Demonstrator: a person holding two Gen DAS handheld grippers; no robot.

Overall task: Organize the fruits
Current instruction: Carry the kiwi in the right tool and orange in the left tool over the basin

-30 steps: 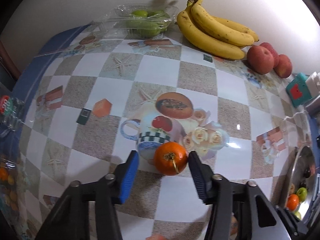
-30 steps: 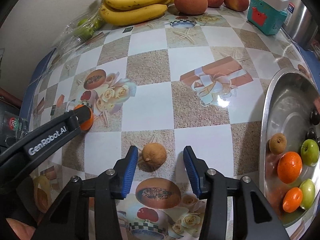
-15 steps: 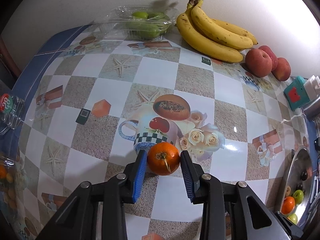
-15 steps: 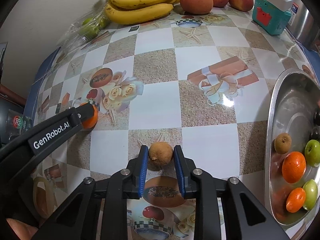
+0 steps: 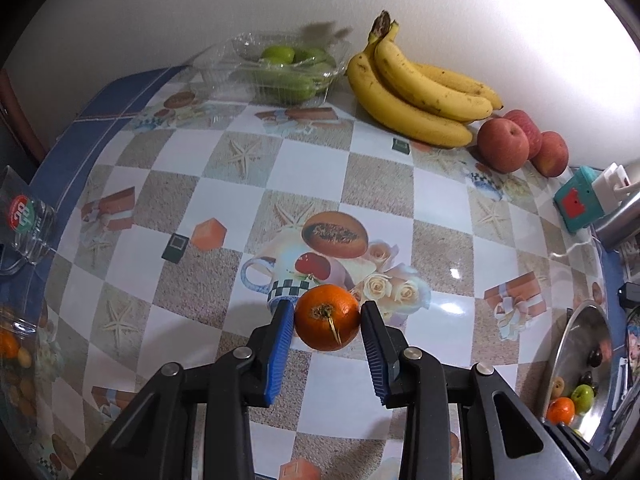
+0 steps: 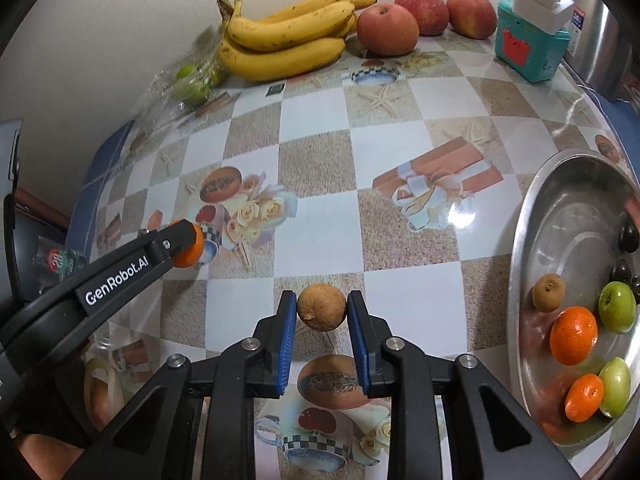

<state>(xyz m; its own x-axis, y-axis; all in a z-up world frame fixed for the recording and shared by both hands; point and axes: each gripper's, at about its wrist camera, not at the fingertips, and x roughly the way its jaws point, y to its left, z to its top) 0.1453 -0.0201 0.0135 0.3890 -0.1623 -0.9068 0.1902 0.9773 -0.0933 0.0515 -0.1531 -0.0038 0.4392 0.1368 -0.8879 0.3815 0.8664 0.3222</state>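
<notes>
An orange tangerine with a short stalk sits between the blue pads of my left gripper, which is shut on it. In the right wrist view that same left gripper shows at the left, the tangerine partly hidden by its finger. My right gripper is shut on a small round brown fruit, just above the checked tablecloth. A steel bowl at the right edge holds tangerines, green fruits, a brown fruit and dark ones.
Along the back wall lie a bunch of bananas, three red apples and a clear plastic box of green fruit. A teal toy box stands back right. A glass sits at the left table edge.
Both grippers went from open around their fruit to shut on it. Each fruit now looks slightly raised off the cloth.
</notes>
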